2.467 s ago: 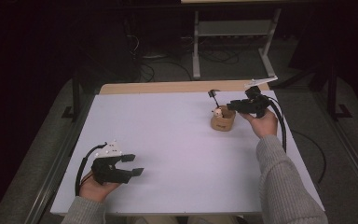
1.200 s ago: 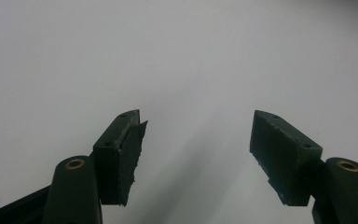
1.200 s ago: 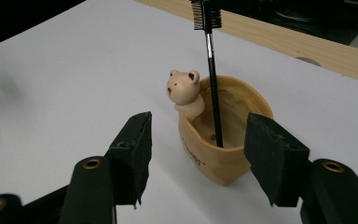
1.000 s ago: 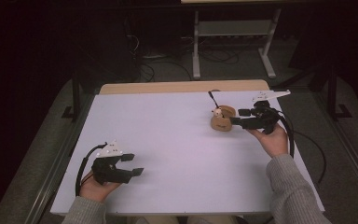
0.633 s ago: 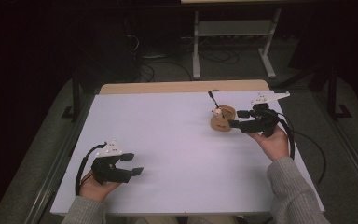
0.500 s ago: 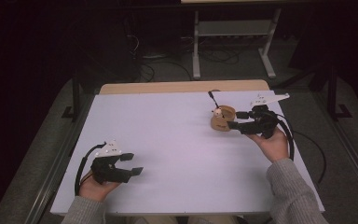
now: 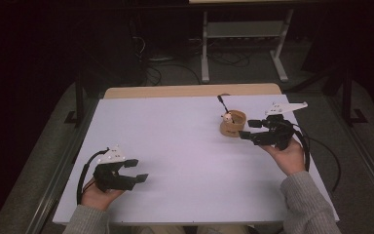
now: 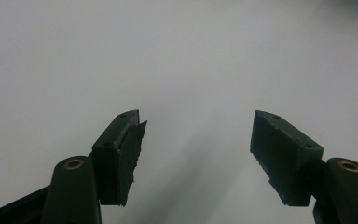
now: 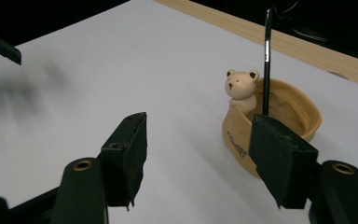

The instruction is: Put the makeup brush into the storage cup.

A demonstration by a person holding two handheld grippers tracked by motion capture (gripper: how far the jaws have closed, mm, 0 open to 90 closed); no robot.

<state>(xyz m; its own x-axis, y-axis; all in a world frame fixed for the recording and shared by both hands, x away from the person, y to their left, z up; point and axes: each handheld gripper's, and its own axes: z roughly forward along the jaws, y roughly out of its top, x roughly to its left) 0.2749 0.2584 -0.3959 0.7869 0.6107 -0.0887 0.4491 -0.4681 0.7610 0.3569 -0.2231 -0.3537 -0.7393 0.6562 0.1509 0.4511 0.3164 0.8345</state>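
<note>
Resting on smooth white table (image 7: 185,141), round tan bear cup (image 7: 233,124), thin black pen (image 7: 222,104)

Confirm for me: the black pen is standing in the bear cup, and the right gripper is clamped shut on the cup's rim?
Not quite. The black pen does stand in the bear cup, but the right gripper is not clamped on it. The right gripper view shows its jaws open with nothing between them, the cup just beyond one pad; they have just been opening.
</note>
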